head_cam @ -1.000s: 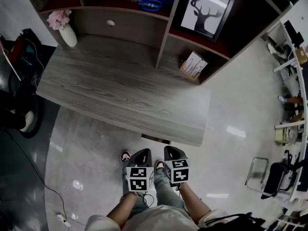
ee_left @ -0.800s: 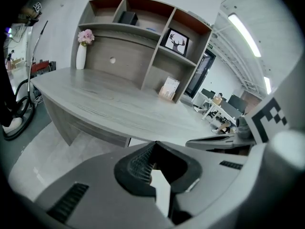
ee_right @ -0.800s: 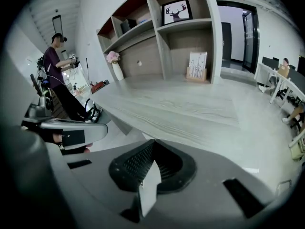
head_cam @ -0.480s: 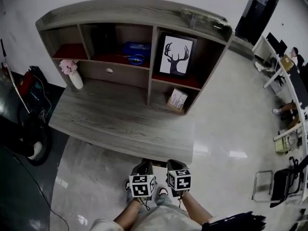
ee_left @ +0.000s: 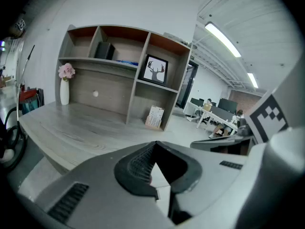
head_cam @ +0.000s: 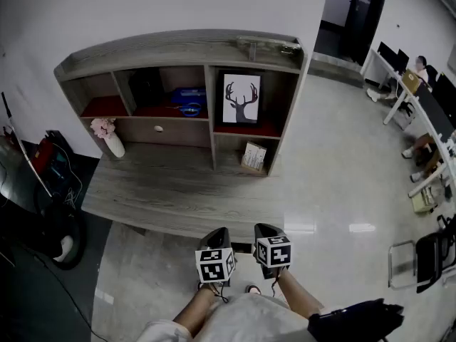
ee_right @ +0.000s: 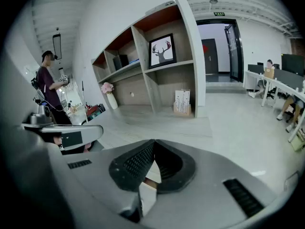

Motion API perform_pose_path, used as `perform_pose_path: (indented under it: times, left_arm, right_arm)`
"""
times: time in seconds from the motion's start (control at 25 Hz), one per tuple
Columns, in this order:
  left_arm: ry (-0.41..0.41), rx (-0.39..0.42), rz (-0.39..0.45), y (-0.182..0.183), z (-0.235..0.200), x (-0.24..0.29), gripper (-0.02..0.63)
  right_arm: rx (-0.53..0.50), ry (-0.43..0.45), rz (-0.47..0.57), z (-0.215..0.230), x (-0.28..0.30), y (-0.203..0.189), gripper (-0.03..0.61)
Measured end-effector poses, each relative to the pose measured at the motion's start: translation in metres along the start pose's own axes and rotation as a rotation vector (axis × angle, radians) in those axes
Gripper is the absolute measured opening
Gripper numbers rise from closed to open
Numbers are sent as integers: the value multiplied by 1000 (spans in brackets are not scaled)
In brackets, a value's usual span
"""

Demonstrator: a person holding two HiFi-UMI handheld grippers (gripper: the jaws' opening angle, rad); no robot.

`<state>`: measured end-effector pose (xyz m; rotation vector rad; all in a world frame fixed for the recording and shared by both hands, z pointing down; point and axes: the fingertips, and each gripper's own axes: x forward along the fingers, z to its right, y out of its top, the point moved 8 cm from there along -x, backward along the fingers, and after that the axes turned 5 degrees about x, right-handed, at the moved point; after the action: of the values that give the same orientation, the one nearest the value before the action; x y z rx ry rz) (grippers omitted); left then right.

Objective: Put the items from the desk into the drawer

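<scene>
**Both tools shut and empty, held well short of the surface**

We see the left tool (head_cam: 219, 234) and right tool (head_cam: 264, 228) held side by side, low and close to the body. Both point toward the surface (head_cam: 178, 198), whose near edge lies just ahead of the tips.

In the left gripper view, the left tool (ee_left: 153, 145) has its ribbed pads meeting at the tip with nothing between them. In the right gripper view, the right tool (ee_right: 153, 142) is the same: pads together, nothing gripped.

The drawer (head_cam: 158, 131) is well ahead of the left tool and to its left. It sits under the middle shelf of the shelf unit (head_cam: 178, 48), with its front closed and one pale knob (head_cam: 158, 128) showing.

- A white vase (head_cam: 114, 147) of pink flowers stands farther left of the drawer, at the back of the surface.
- A box of cards (head_cam: 253, 157) stands far ahead of both tools, in the low compartment to the right of the drawer.
- A deer picture (head_cam: 241, 100) is in the compartment above that box.
- A blue item (head_cam: 188, 94) lies on the shelf above the drawer; we cannot tell what it is.

Neither tool touches any of these.
</scene>
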<state>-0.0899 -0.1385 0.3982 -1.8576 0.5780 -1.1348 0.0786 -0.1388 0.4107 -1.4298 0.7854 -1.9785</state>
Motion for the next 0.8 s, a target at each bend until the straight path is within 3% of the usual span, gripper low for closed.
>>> perform_pose_path:
  times: [0.4,0.8]
  left_arm:
    - [-1,47,48,30,-6,13,-3]
    - [-20,70,59,44,-6,25,-3]
  right_arm:
    - [-17,-22,93,4,-9,36,0]
    - [-25,-35,120,2,-3,48,-2]
